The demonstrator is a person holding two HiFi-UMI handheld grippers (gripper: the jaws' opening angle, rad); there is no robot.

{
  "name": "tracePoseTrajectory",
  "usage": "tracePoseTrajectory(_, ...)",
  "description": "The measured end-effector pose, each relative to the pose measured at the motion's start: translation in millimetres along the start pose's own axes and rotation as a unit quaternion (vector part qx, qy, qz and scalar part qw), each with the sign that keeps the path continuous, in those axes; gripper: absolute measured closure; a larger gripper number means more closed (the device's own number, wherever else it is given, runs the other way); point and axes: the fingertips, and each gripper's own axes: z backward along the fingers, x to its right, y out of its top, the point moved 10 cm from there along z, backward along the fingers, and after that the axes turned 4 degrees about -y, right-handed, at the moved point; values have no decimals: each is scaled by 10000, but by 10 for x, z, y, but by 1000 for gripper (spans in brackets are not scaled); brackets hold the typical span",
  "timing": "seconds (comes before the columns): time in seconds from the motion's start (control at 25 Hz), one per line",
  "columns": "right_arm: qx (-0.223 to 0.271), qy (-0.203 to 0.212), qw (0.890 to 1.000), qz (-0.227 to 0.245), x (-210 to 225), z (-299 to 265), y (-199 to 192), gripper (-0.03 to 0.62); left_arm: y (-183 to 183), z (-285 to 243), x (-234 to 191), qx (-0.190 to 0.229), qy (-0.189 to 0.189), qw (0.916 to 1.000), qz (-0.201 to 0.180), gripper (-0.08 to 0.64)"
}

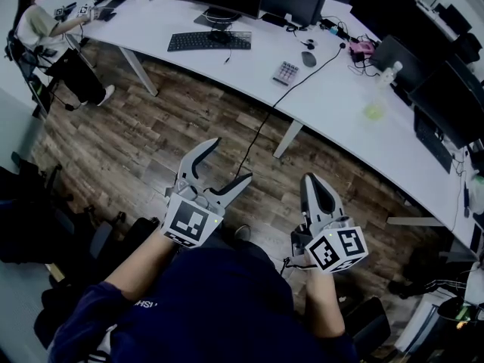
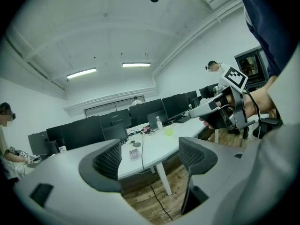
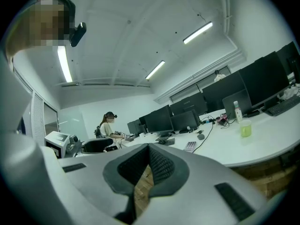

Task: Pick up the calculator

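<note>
Head view: calculator is seen on desk well ahead of left gripper, jaws spread wide & empty, which should be carried fwd and lowered astride it before closing, w/ right gripper, jaws pressed together & empty, best held clear.

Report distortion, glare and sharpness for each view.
Head view: wide-angle, corners dim, calculator small but sharp on the evenly lit desk. Left gripper view: heavy fisheye, black corners. Right gripper view: same fisheye, ceiling lights blown out.
</note>
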Motion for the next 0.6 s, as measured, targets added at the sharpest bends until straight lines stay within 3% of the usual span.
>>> tracePoseTrajectory(0.6,12,73,10000,6,307,-106,99,589,67,-291,-33,-88,136,9999,-60,184)
